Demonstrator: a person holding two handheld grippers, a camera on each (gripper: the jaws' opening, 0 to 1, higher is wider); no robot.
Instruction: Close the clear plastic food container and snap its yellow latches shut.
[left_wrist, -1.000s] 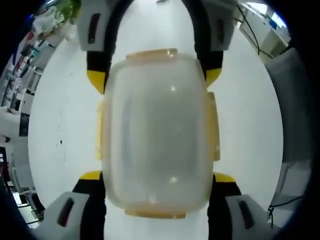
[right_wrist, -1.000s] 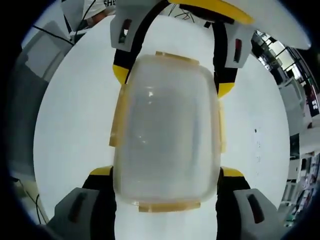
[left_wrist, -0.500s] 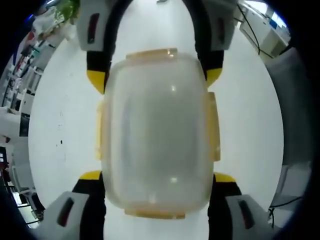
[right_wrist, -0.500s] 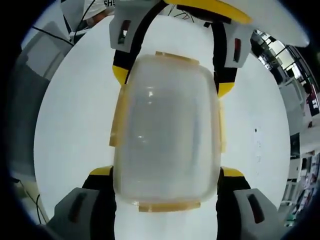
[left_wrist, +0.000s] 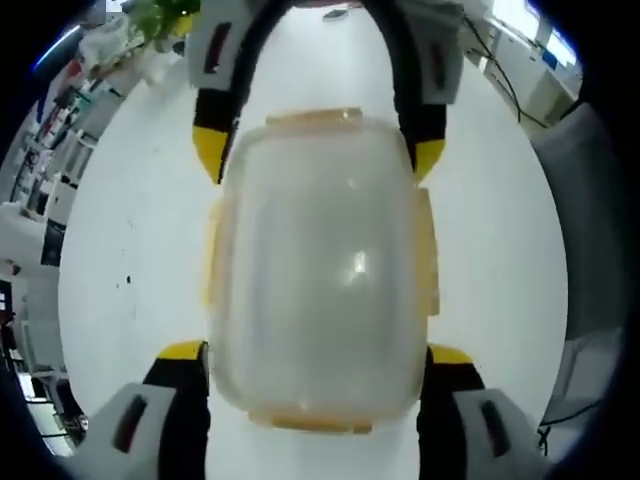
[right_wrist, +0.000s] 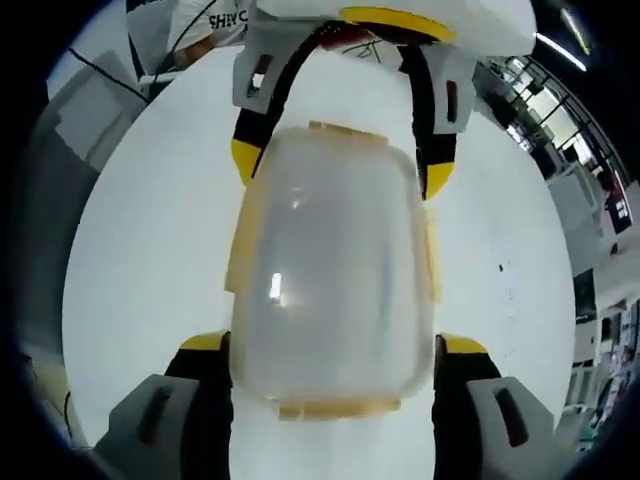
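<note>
Left gripper view first: we see the clear plastic food container (left_wrist: 320, 265) sitting on the white desk (left_wrist: 120, 230), out on open desk with no edge near it. Our left gripper (left_wrist: 318, 362) straddles its near end, jaws spread wide, yellow tips just beside the two long walls. Whether the tips touch, we cannot tell. Across the box the right gripper (left_wrist: 318, 160) comes in from the far side, spread just as wide around the other end.

Right gripper view now, the same picture mirrored: the right gripper (right_wrist: 335, 355) brackets the container (right_wrist: 332, 270) at the near end, and the left gripper (right_wrist: 338, 165) stands at the far end.

Handling, as we judge it: an empty, thin-walled box, light and smooth, likely to skate on the slick desk if pushed from one side only. So we would brace it from both ends and press on the stiff rim and the latches, not the flexible lid centre.

The count: one container, lid on. Four yellow latches (left_wrist: 428, 255), one on each side. They seem to lie flat, though we cannot be sure they have clicked. Two grippers, neither holding anything.
</note>
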